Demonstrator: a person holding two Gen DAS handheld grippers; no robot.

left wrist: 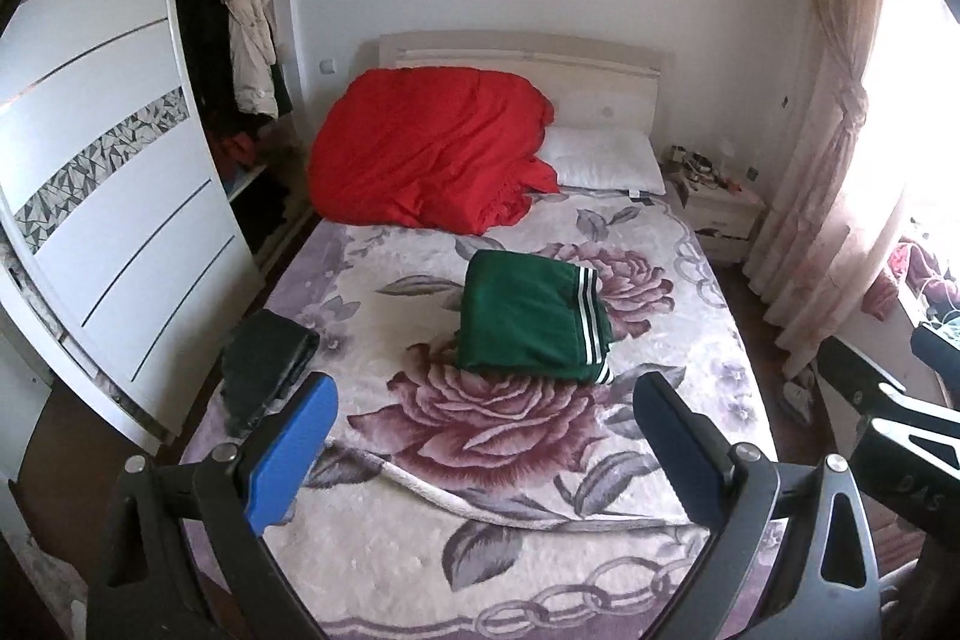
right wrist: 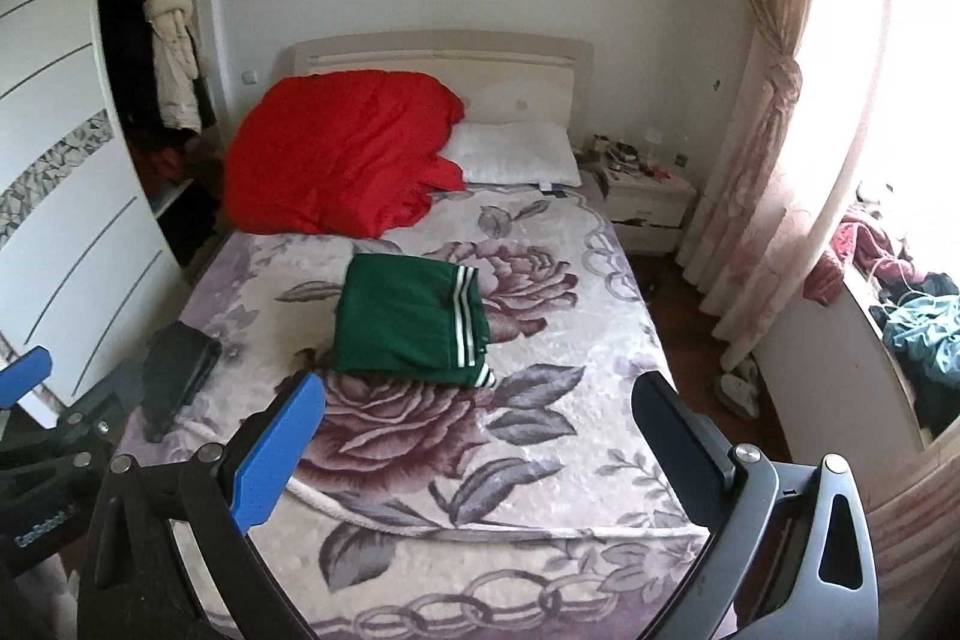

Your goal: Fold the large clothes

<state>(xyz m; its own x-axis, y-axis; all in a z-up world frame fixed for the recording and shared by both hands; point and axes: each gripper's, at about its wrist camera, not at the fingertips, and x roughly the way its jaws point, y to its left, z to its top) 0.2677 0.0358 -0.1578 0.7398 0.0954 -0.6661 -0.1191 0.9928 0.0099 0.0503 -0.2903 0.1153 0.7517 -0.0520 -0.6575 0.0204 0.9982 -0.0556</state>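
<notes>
A green garment with white stripes (left wrist: 531, 319) lies folded into a rectangle in the middle of the bed's floral blanket (left wrist: 420, 550); it also shows in the right wrist view (right wrist: 408, 322). A dark folded garment (left wrist: 267, 370) lies at the bed's left edge, also seen in the right wrist view (right wrist: 180, 370). My left gripper (left wrist: 486, 400) is open and empty, held above the foot of the bed, short of the green garment. My right gripper (right wrist: 480, 400) is open and empty, beside it at a similar height.
A red duvet (left wrist: 426, 148) and a white pillow (left wrist: 606, 163) lie at the head of the bed. An open wardrobe (left wrist: 120, 190) stands left. A cluttered nightstand (left wrist: 720, 208), a tied curtain (left wrist: 840, 148) and a clothes-strewn windowsill (right wrist: 912, 328) are right.
</notes>
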